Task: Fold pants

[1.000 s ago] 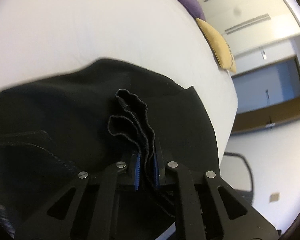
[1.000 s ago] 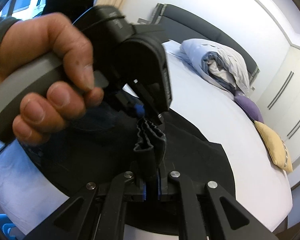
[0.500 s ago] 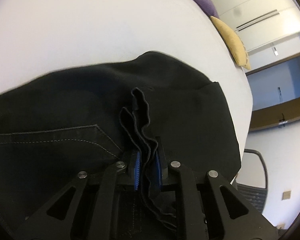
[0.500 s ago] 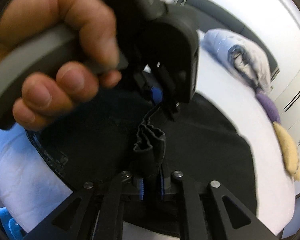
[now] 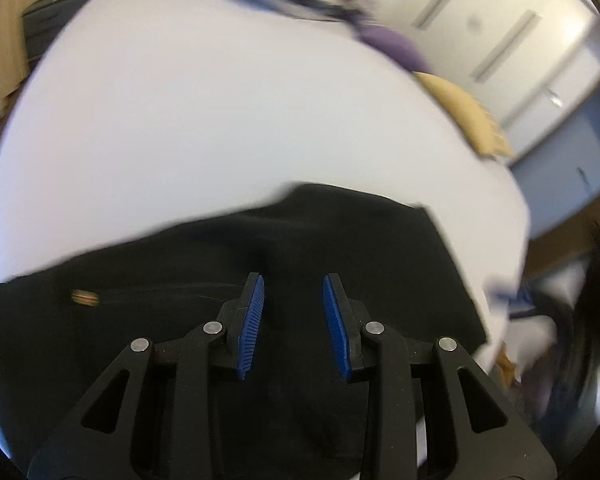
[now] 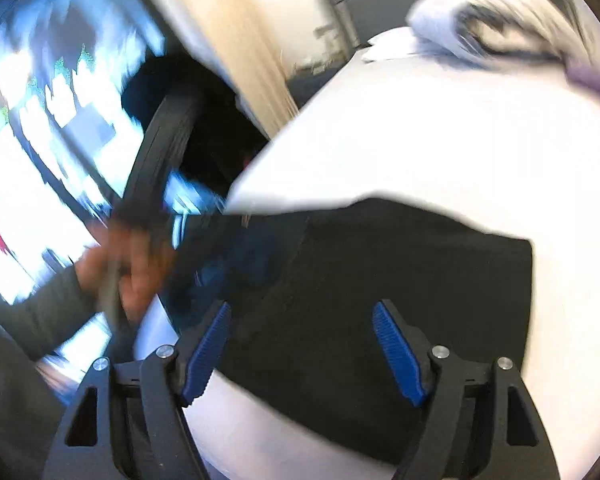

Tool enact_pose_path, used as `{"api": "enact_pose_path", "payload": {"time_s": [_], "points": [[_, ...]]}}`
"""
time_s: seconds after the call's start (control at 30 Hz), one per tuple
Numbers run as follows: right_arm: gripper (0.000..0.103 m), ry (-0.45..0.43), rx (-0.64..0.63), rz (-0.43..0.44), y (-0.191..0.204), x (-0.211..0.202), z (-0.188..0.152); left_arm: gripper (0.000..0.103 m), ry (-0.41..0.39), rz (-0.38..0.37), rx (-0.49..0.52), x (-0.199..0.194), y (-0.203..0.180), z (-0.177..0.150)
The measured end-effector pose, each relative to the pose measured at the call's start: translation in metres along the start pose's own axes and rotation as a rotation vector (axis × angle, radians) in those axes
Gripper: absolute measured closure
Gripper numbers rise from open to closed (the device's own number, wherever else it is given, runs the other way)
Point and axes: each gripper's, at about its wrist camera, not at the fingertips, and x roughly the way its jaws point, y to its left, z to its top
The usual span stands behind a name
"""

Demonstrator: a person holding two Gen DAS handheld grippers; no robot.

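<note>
Both the left gripper [image 5: 293, 300] and right gripper [image 6: 302, 320] hang with fingers wide, empty, over the black pants [image 5: 340, 248] on the bed [image 5: 220, 120].

Both tools share one build: the left gripper [image 5: 293, 322] and the right gripper [image 6: 300, 354] have matte black fingers with triangular cut-outs, round silver screws at the joints and ribbed blue pads [image 5: 252, 326] on the inner faces. In the right wrist view a blurred bare-skinned hand [image 6: 128, 268] shows at the left, emerging from a dark grey sleeve [image 6: 32, 312]
</note>
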Motion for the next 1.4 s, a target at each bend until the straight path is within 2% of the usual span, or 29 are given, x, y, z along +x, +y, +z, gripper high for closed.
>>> {"api": "enact_pose_path", "payload": {"time_s": [0.03,0.1,0.13,0.17,0.2,0.23,0.3,0.33,0.43,0.5,0.53,0.63,0.67,0.7,0.8,0.83,0.9,0.93,0.97,1.0,1.1,1.13,1.17,1.27,1.33,1.4], "points": [[0.026,0.000,0.000,0.000,0.000,0.000,0.000,0.073,0.009,-0.024,0.012,0.006,-0.011,-0.007],[0.026,0.020,0.139,0.090,-0.061,0.008,0.023,0.073,0.042,-0.061,0.028,0.024,-0.028,-0.023],[0.026,0.020,0.139,0.090,-0.061,0.008,0.023,0.073,0.065,-0.060,0.037,0.033,-0.033,-0.031],[0.026,0.073,0.193,0.093,-0.094,0.031,0.027,0.073,0.084,-0.053,0.041,0.039,-0.034,-0.036],[0.026,0.073,0.193,0.093,-0.094,0.031,0.027,0.073,0.120,-0.035,0.041,0.050,-0.032,-0.045],[0.026,0.110,0.233,0.075,-0.109,0.044,0.024,0.074,0.130,-0.034,0.039,0.054,-0.028,-0.049],[0.028,0.169,0.319,0.094,-0.132,0.063,0.010,0.074,0.108,-0.061,0.025,0.052,-0.018,-0.059],[0.029,0.140,0.330,0.131,-0.138,0.061,-0.003,0.074,0.106,-0.069,0.018,0.051,-0.015,-0.062],[0.029,0.118,0.335,0.177,-0.129,0.052,-0.020,0.074,0.090,-0.067,0.026,0.047,-0.011,-0.068],[0.029,0.142,0.287,0.207,-0.106,0.039,-0.051,0.074,0.068,-0.051,0.048,0.040,-0.011,-0.076],[0.029,0.142,0.287,0.207,-0.106,0.039,-0.051,0.074,0.060,-0.045,0.055,0.040,-0.013,-0.079],[0.027,0.148,0.278,0.234,-0.090,0.025,-0.080,0.074,0.033,-0.034,0.057,0.031,-0.014,-0.089],[0.027,0.115,0.270,0.226,-0.075,0.010,-0.102,0.074,0.027,-0.046,0.042,0.026,-0.011,-0.091],[0.027,0.094,0.281,0.229,-0.069,0.001,-0.109,0.073,0.024,-0.065,0.013,0.018,-0.007,-0.096],[0.025,0.054,0.286,0.233,-0.054,-0.011,-0.114,0.072,-0.011,-0.060,-0.026,-0.009,-0.002,-0.107],[0.025,0.030,0.271,0.237,-0.043,-0.016,-0.120,0.059,-0.042,-0.037,-0.042,-0.026,0.001,-0.114],[0.022,-0.023,0.236,0.262,-0.019,-0.023,-0.122,0.023,-0.135,-0.021,-0.110,-0.060,0.004,-0.125],[0.022,-0.048,0.222,0.272,-0.009,-0.022,-0.116,0.014,-0.185,-0.017,-0.139,-0.075,0.011,-0.132],[0.021,-0.089,0.208,0.286,0.007,-0.013,-0.105,0.012,-0.250,0.003,-0.178,-0.095,0.021,-0.142],[0.021,-0.089,0.208,0.286,0.007,-0.013,-0.105,0.009,-0.302,0.046,-0.224,-0.115,0.035,-0.154],[0.021,-0.127,0.240,0.305,0.019,0.007,-0.095,0.009,-0.357,0.076,-0.345,-0.145,0.073,-0.177],[0.021,-0.127,0.240,0.305,0.019,0.007,-0.095,0.009,-0.368,0.087,-0.416,-0.152,0.091,-0.187],[0.021,-0.148,0.278,0.331,0.024,0.025,-0.087,0.009,-0.371,0.088,-0.463,-0.165,0.115,-0.195],[0.021,-0.166,0.303,0.367,0.028,0.034,-0.084,0.009,-0.395,0.035,-0.657,-0.165,0.157,-0.216],[0.021,-0.169,0.308,0.394,0.039,0.050,-0.084,0.009,-0.385,0.002,-0.736,-0.162,0.184,-0.223],[0.021,-0.135,0.296,0.404,0.057,0.068,-0.080,0.009,-0.390,-0.063,-0.806,-0.153,0.202,-0.229]]}}
